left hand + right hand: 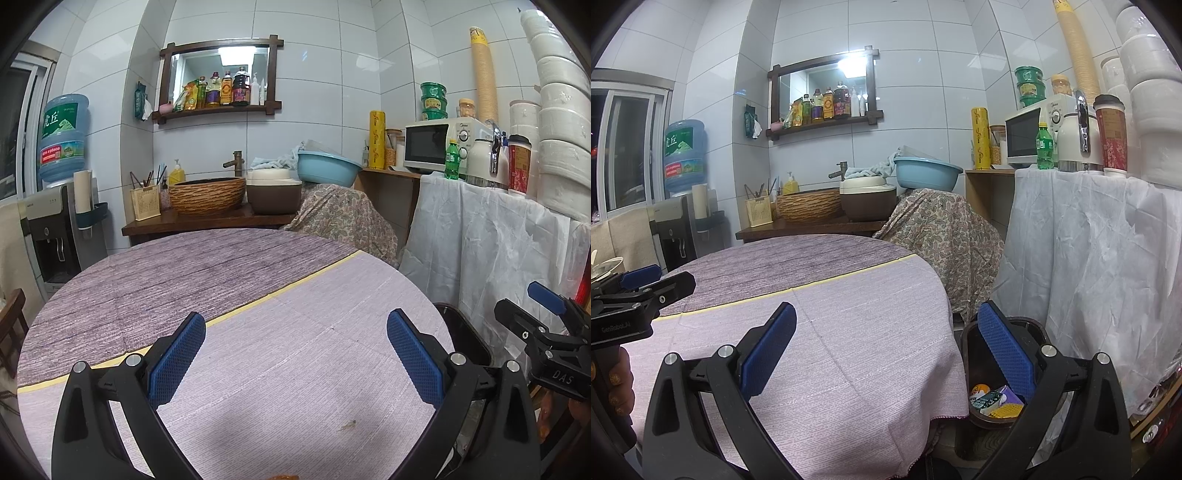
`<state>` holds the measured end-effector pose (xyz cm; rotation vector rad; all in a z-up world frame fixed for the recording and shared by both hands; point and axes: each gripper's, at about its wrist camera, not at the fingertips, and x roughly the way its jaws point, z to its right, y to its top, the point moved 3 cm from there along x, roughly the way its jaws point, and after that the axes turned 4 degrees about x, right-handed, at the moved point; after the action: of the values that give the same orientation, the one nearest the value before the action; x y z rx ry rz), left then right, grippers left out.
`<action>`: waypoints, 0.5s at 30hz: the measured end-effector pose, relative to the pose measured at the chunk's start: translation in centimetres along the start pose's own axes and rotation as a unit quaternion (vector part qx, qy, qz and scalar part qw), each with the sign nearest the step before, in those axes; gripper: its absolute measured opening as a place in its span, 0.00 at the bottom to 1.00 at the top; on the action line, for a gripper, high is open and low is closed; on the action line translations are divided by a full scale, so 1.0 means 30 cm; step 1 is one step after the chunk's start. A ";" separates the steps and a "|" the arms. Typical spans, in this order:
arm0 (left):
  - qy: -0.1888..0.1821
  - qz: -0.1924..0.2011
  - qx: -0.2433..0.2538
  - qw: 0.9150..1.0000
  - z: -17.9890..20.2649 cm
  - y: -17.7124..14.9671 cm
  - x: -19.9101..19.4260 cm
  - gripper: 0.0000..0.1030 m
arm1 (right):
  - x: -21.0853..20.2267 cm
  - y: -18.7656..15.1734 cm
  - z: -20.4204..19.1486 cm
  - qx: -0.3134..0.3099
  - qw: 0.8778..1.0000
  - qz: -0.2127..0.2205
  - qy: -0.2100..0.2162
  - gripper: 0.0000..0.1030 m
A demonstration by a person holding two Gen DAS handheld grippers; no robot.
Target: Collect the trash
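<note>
My left gripper (295,354) is open and empty above the round table (184,280) with its purple cloth. A small brown scrap (347,425) lies on the cloth between its fingers. An orange bit (282,477) shows at the bottom edge. My right gripper (886,354) is open and empty over the table's right edge (849,369). A dark trash bin (971,354) stands beside the table under its right finger, holding wrappers and packets (993,400). The bin also shows in the left wrist view (465,339). The right gripper appears at the right of the left wrist view (546,325).
A white cloth-covered stand (1089,251) with a microwave (1023,136), bottle and cups stands right of the bin. A patterned cloth-covered object (945,236) sits behind the table. A counter with a woven basin (207,194) and a water dispenser (55,221) stand at the back.
</note>
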<state>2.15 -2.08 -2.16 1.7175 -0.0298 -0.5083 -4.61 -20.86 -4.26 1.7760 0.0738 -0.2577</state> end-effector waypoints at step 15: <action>-0.002 0.001 0.002 1.000 0.000 0.000 0.000 0.95 | 0.002 -0.001 -0.002 -0.001 1.000 -0.001 0.000 0.94</action>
<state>2.14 -2.08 -2.17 1.7212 -0.0347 -0.5108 -4.56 -20.81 -4.30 1.7739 0.0754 -0.2580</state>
